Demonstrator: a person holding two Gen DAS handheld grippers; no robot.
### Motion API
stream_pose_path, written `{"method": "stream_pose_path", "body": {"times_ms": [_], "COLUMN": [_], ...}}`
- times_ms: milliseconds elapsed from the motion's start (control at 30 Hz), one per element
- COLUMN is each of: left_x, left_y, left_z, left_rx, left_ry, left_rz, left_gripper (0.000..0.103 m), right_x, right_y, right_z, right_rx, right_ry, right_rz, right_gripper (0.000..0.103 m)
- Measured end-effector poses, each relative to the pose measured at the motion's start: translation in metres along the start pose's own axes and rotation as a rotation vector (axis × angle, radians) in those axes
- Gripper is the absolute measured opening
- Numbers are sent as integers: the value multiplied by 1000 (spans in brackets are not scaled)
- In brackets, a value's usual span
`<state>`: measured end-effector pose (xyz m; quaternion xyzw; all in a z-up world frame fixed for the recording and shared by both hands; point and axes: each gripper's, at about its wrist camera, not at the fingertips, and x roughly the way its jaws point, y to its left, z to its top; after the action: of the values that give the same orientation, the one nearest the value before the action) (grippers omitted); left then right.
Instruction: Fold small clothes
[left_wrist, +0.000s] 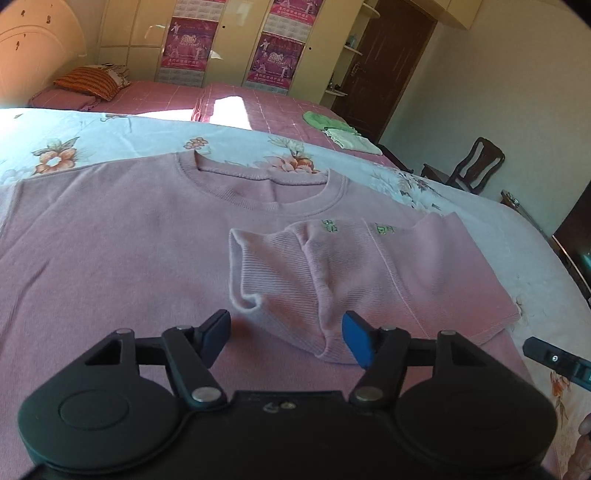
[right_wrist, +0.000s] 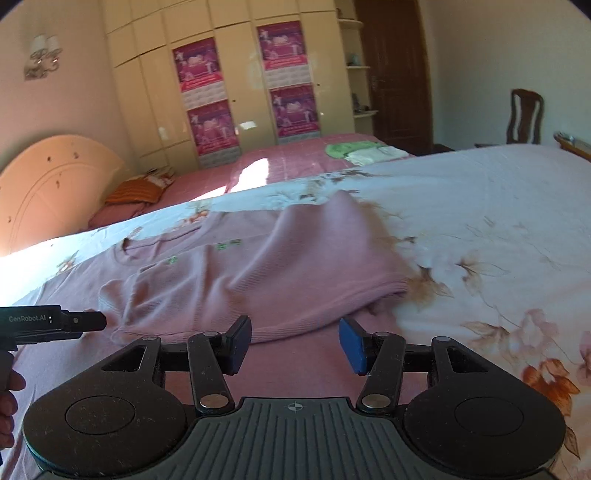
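Both tongs, left (left_wrist: 286, 338) and right (right_wrist: 293, 345), released; folded sleeve (left_wrist: 295, 273) on pink shirt (left_wrist: 110, 240) may spring back, unpinned.

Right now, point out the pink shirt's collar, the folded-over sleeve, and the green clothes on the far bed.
collar (left_wrist: 258, 201): left wrist view, front ribbed neckband.
sleeve (left_wrist: 269, 266): left wrist view, ribbed cloth near the cuff.
green clothes (right_wrist: 341, 149): right wrist view, top of the green piece.

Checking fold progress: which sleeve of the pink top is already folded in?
The sleeve with its ribbed cuff lying across the pink top, nearest the left tongs; the other lies flat, outspread.
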<state>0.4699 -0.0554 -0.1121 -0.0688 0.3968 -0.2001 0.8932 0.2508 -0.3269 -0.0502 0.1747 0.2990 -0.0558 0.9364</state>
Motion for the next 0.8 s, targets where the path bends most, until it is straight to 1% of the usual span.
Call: {"method": "stream_pose_path", "body": {"times_ms": [33,100,133,167,233,267,300,333,400,467,533,600,667,733,800], "left_x": [6,15,18,15,-1,-13,-20,-23,-22,-15,-11,-11,-11,-11,-8], "left_y": [-2,-3,-3,-1,2,5,9,13,26,42,48,49,52,53,55], "left_z": [2,5,7,9,14,18,18,18,13,8,2,-3,-6,-7,-5], "left_rx": [1,-8,-13,-26,-49,-56,-64,-66,-72,-125,-148,-158,-183,-200,-222], "left_ry": [4,10,8,-7,-93,-140,-163,-169,-156,-121,-94,-90,-98,-110,-110], "left_rz": [-3,-18,-24,-33,-66,-61,-49,-39,10,15,3,6,-18,-20,-23], "left_gripper": [44,30,23,8,8,8,8,8,8,8,10,20,39,44,42], "right_x": [0,-3,-3,-3,0,2,3,5,12,20,28,35,45,55,63], "right_y": [-10,-36,-51,-62,-86,-96,-105,-109,-115,-119,-121,-127,-131,-135,-141], "right_z": [2,5,6,8,10,12,14,17,22,25,29,35,38,38,39], "right_rx": [48,183,266,336,491,559,611,636,679,717,739,763,795,831,854], "right_ry": [4,11,14,15,20,18,16,15,15,35,56,81,104,121,125], "right_rz": [-2,4,20,39,110,145,177,192,234,281,316,345,378,404,405], "right_gripper": [54,54,54,54,54,54,54,54,54,54,54,54,54,54,54]}}
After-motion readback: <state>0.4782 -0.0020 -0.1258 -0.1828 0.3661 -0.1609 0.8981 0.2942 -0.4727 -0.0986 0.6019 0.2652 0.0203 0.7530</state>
